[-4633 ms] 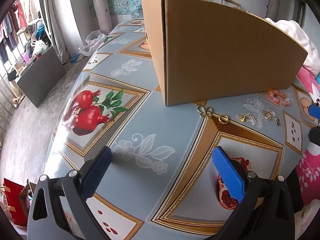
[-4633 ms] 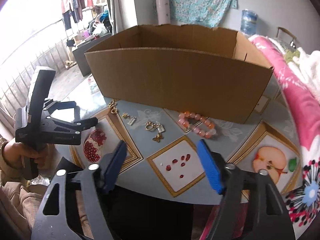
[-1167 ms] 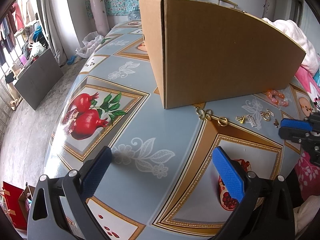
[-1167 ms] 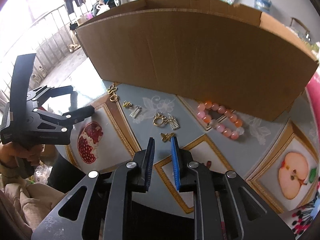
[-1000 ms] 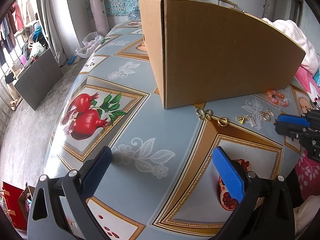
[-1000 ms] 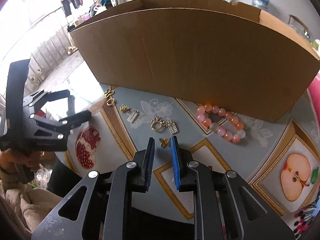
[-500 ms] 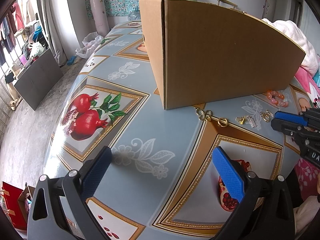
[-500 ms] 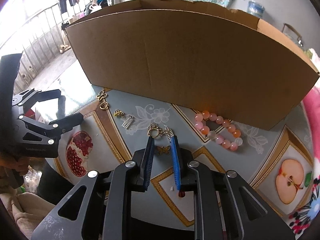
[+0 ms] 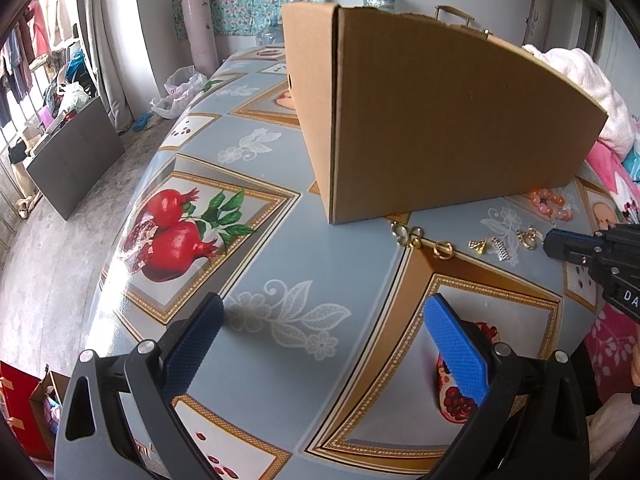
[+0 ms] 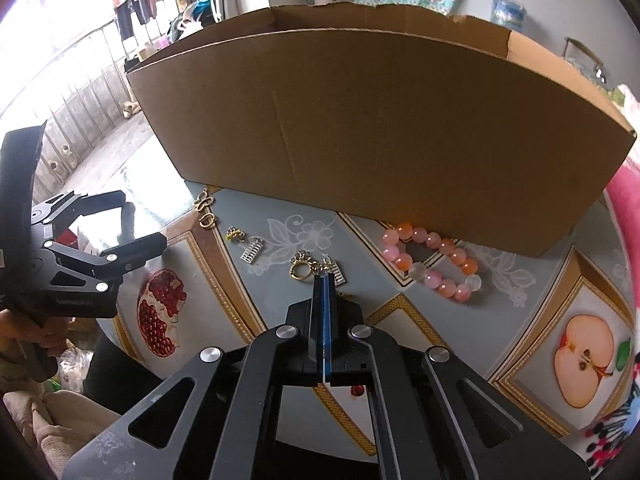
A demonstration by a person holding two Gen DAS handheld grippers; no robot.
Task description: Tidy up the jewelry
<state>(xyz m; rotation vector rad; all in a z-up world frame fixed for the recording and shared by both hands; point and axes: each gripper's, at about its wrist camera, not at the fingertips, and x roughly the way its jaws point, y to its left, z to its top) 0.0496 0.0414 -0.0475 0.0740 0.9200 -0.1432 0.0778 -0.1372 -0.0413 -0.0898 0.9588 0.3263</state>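
Note:
My right gripper (image 10: 322,278) is shut at the table's near edge, its pads together on a small gold butterfly charm (image 10: 342,295), of which only a sliver shows. Just beyond its tips lie a gold ring charm (image 10: 301,268) and a silver comb charm (image 10: 338,272). A pink and orange bead bracelet (image 10: 458,256) lies to the right, against the cardboard box (image 10: 380,128). More pieces lie to the left: a silver charm (image 10: 252,254), a gold bit (image 10: 236,234), a gold ring (image 10: 207,220) and a gold butterfly (image 10: 203,201). My left gripper (image 9: 322,304) hangs open and empty over the tablecloth.
The open-topped box stands close behind the jewelry on the fruit-print tablecloth (image 9: 320,248). Pink and white bedding (image 9: 580,76) lies at the right. A hand (image 10: 12,320) holds the left gripper off the table's left edge. The floor drops away on the left.
The right gripper's jaws closed from a narrow gap to fully together around the butterfly charm, moving slightly forward toward the jewelry. The left gripper stayed still and open.

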